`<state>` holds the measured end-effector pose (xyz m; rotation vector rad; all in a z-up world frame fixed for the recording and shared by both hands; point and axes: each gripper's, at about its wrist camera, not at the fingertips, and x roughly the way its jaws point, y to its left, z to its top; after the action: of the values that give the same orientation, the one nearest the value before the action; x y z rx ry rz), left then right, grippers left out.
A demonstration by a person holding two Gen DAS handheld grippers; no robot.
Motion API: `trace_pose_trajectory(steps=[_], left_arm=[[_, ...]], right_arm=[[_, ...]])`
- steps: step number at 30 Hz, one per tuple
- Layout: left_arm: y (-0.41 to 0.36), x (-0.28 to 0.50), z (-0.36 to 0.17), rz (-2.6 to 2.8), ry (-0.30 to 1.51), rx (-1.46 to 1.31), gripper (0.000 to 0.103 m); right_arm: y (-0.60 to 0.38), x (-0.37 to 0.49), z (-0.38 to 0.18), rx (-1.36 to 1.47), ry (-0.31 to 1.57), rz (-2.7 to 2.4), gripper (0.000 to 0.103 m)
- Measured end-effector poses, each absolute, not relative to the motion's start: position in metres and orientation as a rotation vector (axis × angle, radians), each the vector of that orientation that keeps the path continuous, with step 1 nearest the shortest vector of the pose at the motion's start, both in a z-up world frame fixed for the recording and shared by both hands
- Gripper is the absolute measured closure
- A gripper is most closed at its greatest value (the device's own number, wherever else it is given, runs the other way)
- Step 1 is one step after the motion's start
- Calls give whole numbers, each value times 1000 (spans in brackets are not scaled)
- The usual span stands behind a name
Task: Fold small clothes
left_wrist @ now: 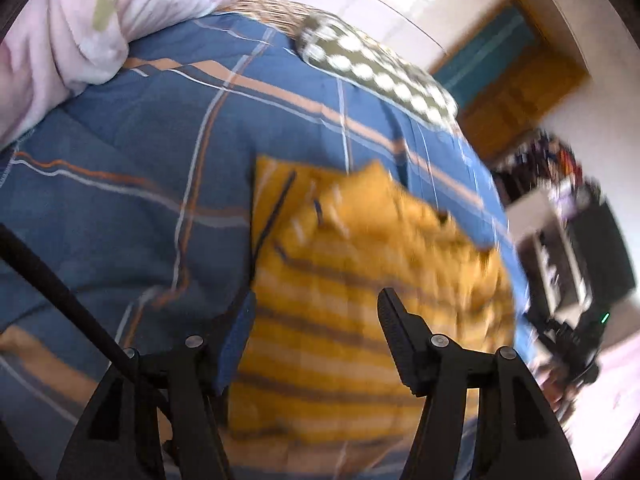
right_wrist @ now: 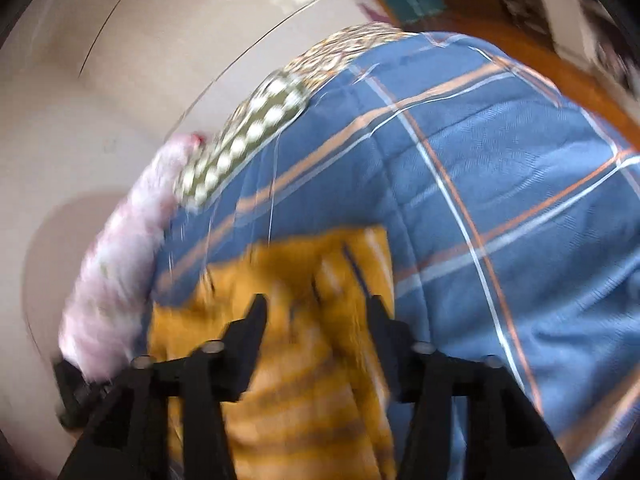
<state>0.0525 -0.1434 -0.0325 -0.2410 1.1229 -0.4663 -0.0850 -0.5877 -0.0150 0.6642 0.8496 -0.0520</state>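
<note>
Lying below left hand-held gripper (left_wrist: 316, 312) (spread): yellow garment (left_wrist: 360, 264)

Held left gripper (left_wrist: 316, 320) and right gripper (right_wrist: 316, 316) wide open, fingers aimed toward twelve o'clock, nothing clamped.

Motion blur smears the yellow striped garment (left_wrist: 360, 280) on the bed, so its folds cannot be read. The bottom edge cuts it off behind both tongs, and the shelf clutter (left_wrist: 560, 240) is unreadable.

Bright daylight, blown-out ceiling glare, heavy motion blur throughout both views, strong fisheye bending with dark corners.
</note>
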Motion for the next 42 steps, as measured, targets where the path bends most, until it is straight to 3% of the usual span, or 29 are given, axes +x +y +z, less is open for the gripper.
trace_pose_trajectory(steps=[7, 10, 14, 16, 21, 28, 31, 35, 42], left_arm=[[-140, 11, -77, -331, 1181, -2, 39], [-118, 6, -79, -310, 1165, -57, 39], [-111, -20, -56, -315, 1074, -58, 39], [-119, -38, -48, -334, 999, 1, 31], [-132, -57, -70, -321, 918, 34, 29], [-113, -54, -92, -362, 904, -124, 24], [-111, -57, -93, -386, 889, -145, 21], [-104, -64, -91, -390, 858, -183, 21], [-88, -100, -70, -347, 738, -192, 21]], right_arm=[[-550, -118, -39, 527, 926, 15, 70], [-568, -121, -59, 476, 994, -177, 70], [-581, -136, -36, 523, 880, -223, 70], [-573, -130, -18, 505, 825, -188, 70], [-521, -76, -6, 385, 830, -35, 71], [-519, 21, -74, 311, 1079, -155, 75], [-521, 32, -72, 339, 1082, -227, 77], [-458, 31, -27, 146, 971, -204, 77], [-322, 66, -15, 68, 1022, 119, 77]])
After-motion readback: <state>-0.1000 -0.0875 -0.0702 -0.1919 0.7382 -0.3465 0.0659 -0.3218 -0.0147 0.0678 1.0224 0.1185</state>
